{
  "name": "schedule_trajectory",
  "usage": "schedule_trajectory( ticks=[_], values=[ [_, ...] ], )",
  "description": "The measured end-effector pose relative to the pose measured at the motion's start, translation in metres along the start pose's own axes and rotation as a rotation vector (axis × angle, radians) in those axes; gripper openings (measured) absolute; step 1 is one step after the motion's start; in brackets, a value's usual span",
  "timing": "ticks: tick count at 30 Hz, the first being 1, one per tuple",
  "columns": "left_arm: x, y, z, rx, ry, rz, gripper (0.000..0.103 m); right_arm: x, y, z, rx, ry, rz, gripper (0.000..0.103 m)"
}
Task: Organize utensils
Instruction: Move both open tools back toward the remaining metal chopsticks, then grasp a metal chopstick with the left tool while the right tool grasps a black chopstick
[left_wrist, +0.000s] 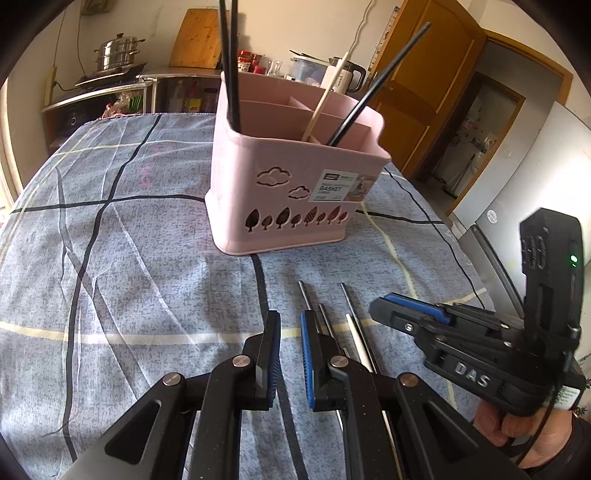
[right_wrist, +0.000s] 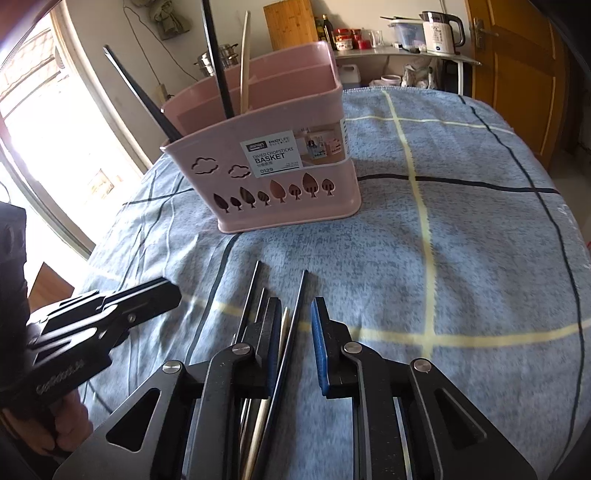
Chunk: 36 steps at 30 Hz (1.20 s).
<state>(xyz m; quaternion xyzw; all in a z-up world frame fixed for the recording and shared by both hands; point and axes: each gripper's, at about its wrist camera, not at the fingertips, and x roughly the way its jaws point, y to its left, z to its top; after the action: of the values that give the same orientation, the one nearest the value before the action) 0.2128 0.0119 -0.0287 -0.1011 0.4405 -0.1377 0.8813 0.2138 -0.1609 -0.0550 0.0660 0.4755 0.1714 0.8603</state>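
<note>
Plainly, both sets of jaws stand parted and hold nothing: the left gripper (left_wrist: 290, 354) hovers over bare cloth, the right gripper (right_wrist: 295, 343) over the loose chopsticks (right_wrist: 291, 314) lying near on the blue checked tablecloth (right_wrist: 461, 258). Farther off stands the pink basket (left_wrist: 280, 199), with black chopsticks (left_wrist: 231, 62) and a pale chopstick (left_wrist: 327, 99) upright in its compartments.

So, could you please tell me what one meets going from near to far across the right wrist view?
Right tongs → loose chopsticks on the cloth → pink chopstick basket → far edge of the blue checked tablecloth → white kettle on the back counter.
</note>
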Motion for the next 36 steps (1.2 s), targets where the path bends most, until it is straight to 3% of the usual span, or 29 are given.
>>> schedule_trajectory(
  ticks=[8, 14, 19, 25, 36],
  values=[
    [0.011, 0.002, 0.006, -0.012, 0.015, -0.011, 0.010, 0.026, 0.000, 0.008, -0.010, 0.058, -0.025, 0.007],
    [0.028, -0.009, 0.011, 0.005, 0.051, -0.033, 0.010, 0.020, -0.023, 0.004, 0.028, 0.059, -0.040, 0.002],
    [0.044, -0.014, 0.010, 0.005, 0.085, -0.023, 0.010, 0.009, -0.039, -0.002, 0.061, 0.054, -0.045, 0.002],
    [0.053, -0.011, 0.011, -0.015, 0.101, -0.001, 0.010, 0.006, -0.027, 0.005, 0.049, 0.032, 0.012, 0.002],
    [0.067, -0.018, 0.021, -0.002, 0.106, 0.021, 0.010, -0.001, -0.032, 0.002, 0.067, 0.014, 0.005, 0.002]
  ],
)
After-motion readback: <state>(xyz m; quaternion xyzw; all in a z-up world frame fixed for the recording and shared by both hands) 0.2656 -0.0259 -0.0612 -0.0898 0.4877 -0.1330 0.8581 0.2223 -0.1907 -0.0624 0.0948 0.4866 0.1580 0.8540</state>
